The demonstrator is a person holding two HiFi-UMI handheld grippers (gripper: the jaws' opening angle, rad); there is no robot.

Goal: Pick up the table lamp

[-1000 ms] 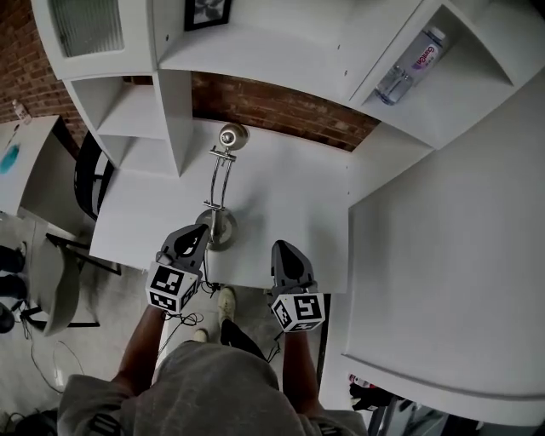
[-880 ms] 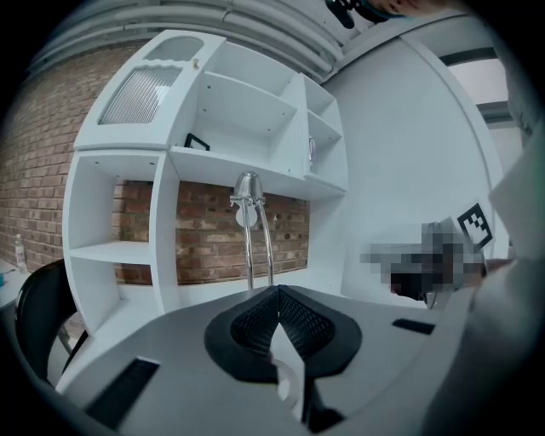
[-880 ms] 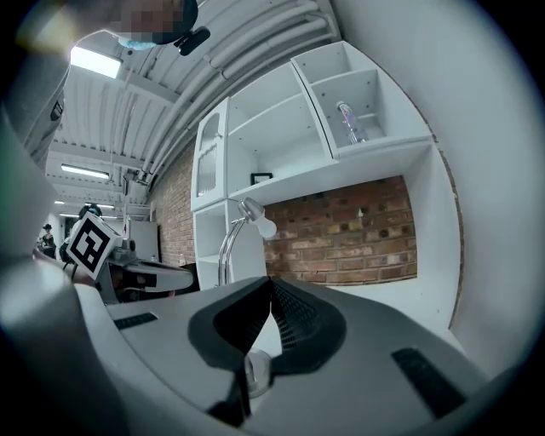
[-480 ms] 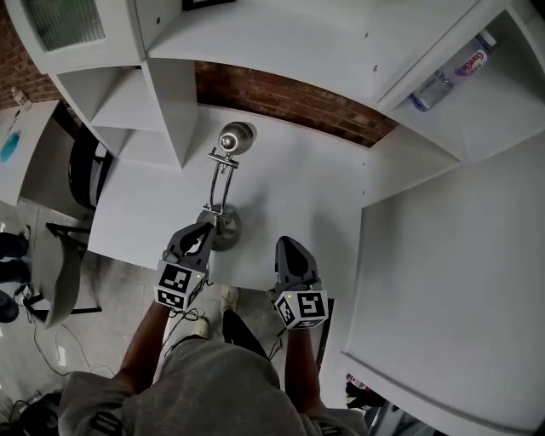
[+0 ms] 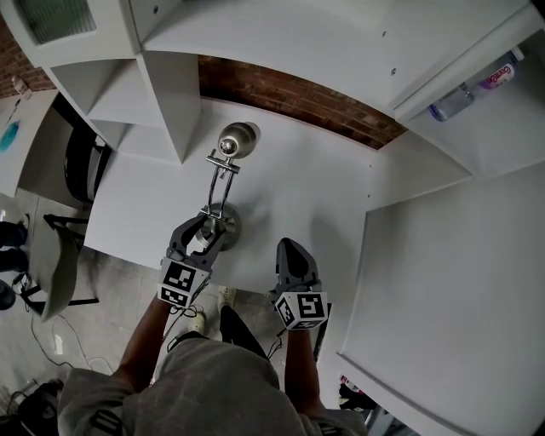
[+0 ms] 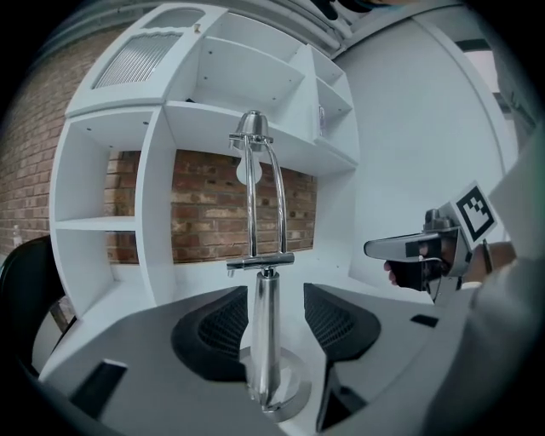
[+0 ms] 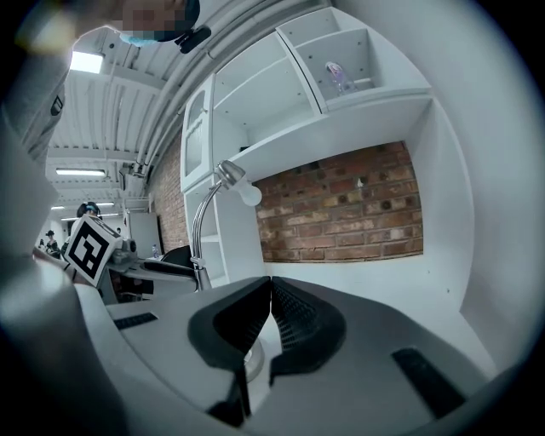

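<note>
Left tongs mid-opening astride table lamp

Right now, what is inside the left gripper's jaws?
The table lamp's chrome post stands between the left gripper's pads, which are opening and not pressing it. Part of its round base is covered by the gripper body.

A white desk spreads out ahead of my left tongs and my right tongs. Beyond its far edge runs a strip of red brick wall. Ahead and to the left of my left tongs stands a white shelf unit with open cubbies and a ribbed glass door at its top. Far ahead and to the right of my right tongs, a clear plastic bottle lies on a high shelf. Well off to the left of my left tongs sits a black chair.
</note>
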